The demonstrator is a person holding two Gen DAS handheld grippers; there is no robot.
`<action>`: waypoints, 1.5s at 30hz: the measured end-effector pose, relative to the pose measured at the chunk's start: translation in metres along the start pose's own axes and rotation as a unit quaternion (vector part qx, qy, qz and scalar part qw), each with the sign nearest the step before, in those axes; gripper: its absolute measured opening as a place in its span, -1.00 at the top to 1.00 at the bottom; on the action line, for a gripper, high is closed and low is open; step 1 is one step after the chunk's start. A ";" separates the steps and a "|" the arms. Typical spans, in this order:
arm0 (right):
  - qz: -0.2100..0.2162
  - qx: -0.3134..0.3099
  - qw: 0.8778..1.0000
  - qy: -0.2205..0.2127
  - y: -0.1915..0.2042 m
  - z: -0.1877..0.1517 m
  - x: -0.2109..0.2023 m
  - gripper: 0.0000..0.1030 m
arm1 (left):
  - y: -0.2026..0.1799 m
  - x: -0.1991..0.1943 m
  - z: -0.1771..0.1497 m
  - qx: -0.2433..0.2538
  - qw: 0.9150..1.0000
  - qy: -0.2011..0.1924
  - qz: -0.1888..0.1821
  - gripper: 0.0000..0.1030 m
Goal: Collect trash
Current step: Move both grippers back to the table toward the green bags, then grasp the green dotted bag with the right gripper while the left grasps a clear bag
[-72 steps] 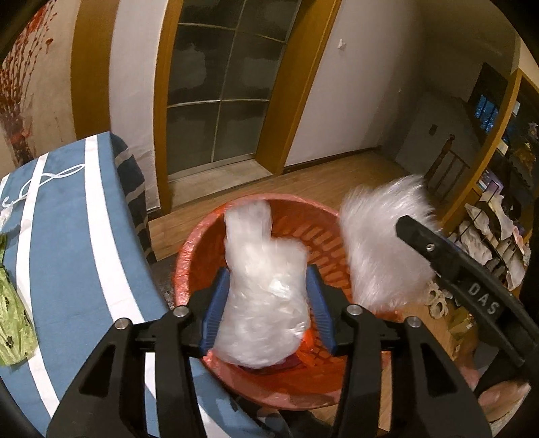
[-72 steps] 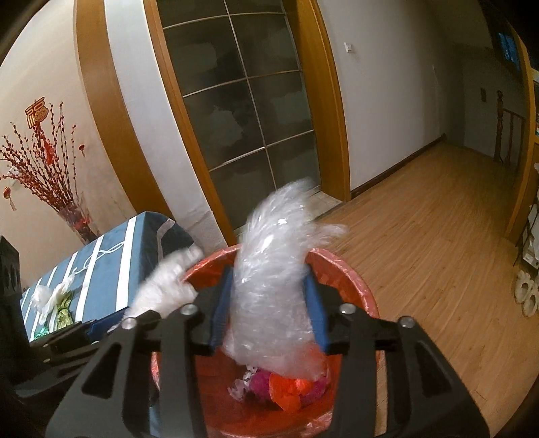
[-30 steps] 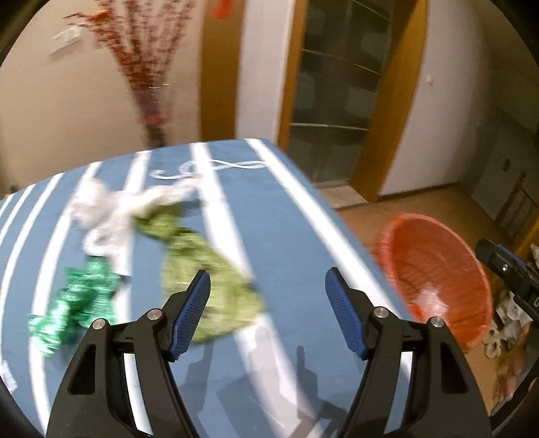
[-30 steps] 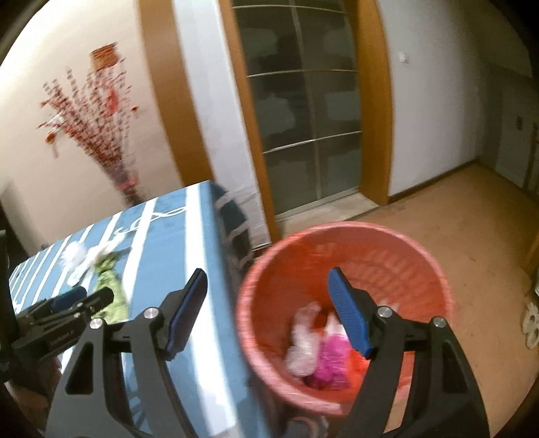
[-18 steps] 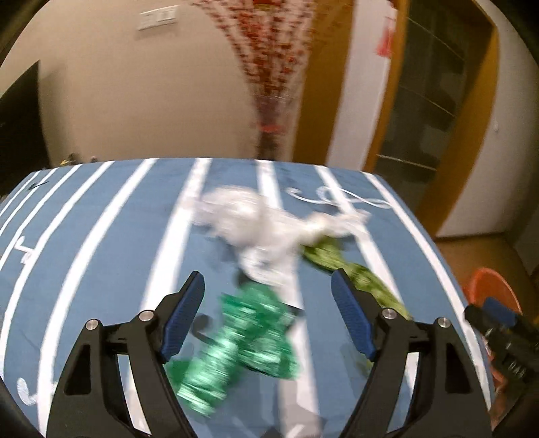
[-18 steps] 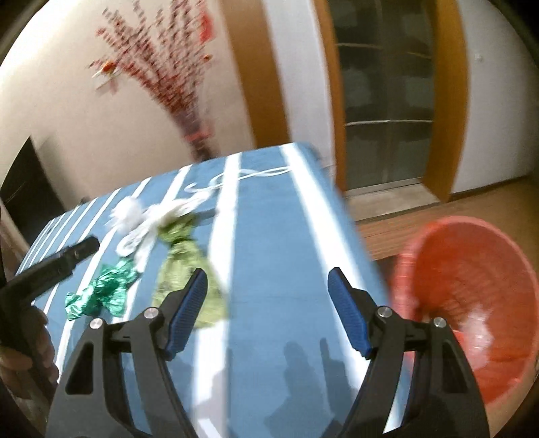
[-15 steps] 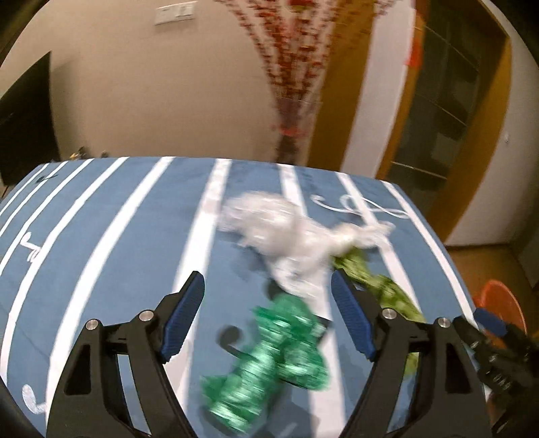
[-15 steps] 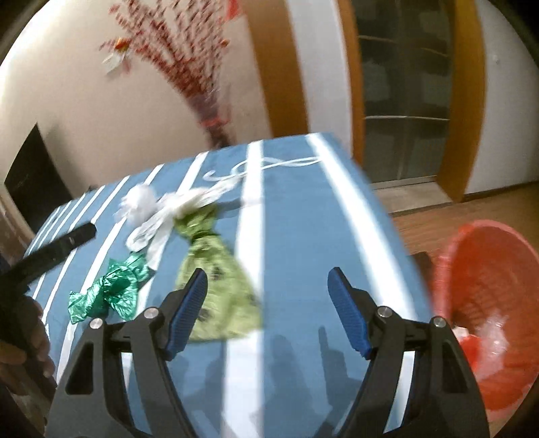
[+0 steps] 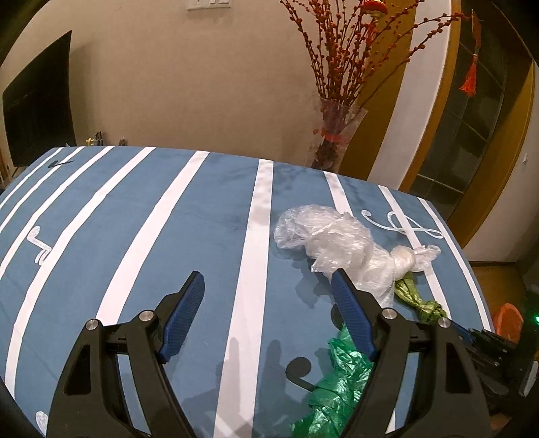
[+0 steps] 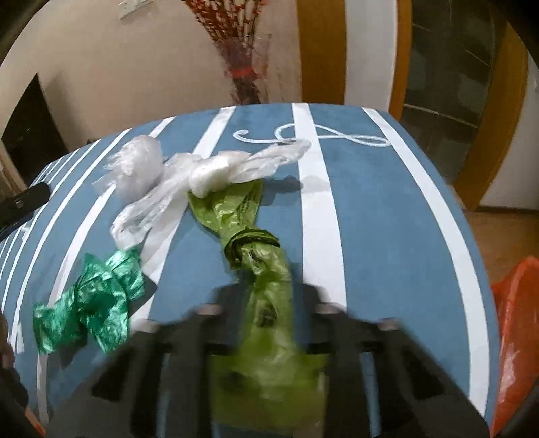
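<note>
Our left gripper point(image 9: 266, 296) hangs released over the desk point(image 9: 134, 215); our blurred right gripper point(image 10: 269, 303) straddles the lime bag point(image 10: 266, 279), grip unclear.

in front of me: a table point(image 9: 134, 215) under a blue cloth with white stripes and white scroll motifs. behind it stands a plain beige wall point(image 9: 188, 84) with a white switch plate point(image 9: 209, 4) near the top. a clear glass vase point(image 9: 333, 134) holds red-budded branches. right of it, a wood-framed door with dark glass panes point(image 10: 448, 97). a dark screen point(image 9: 37, 101) hangs at left. wood floor point(image 10: 495, 232) at lower right. warm indoor light.
</note>
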State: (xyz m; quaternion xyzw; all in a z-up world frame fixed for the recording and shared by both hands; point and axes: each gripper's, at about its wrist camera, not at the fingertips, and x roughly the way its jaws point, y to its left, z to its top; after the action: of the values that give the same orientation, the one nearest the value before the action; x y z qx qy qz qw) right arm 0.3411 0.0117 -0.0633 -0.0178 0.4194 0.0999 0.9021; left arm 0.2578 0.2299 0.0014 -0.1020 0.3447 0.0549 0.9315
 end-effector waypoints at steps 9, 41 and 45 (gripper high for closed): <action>-0.022 -0.002 0.999 -0.034 -0.026 -0.019 -0.054 0.89 | -0.011 0.007 0.005 0.002 1.000 0.007 -0.013 -0.49; -0.061 0.079 0.991 -0.084 -0.095 -0.034 -0.104 0.89 | -0.082 0.075 0.023 0.031 0.997 0.073 -0.010 0.48; -0.063 0.087 0.989 -0.101 -0.099 -0.037 -0.122 0.89 | -0.084 0.047 0.029 0.031 0.998 0.049 -0.018 0.48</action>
State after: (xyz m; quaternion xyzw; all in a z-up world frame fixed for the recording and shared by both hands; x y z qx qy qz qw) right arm 0.2558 -0.1101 0.0000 0.0450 0.3317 0.0072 0.9423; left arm 0.3264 0.1562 0.0050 -0.0818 0.3899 0.0221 0.9169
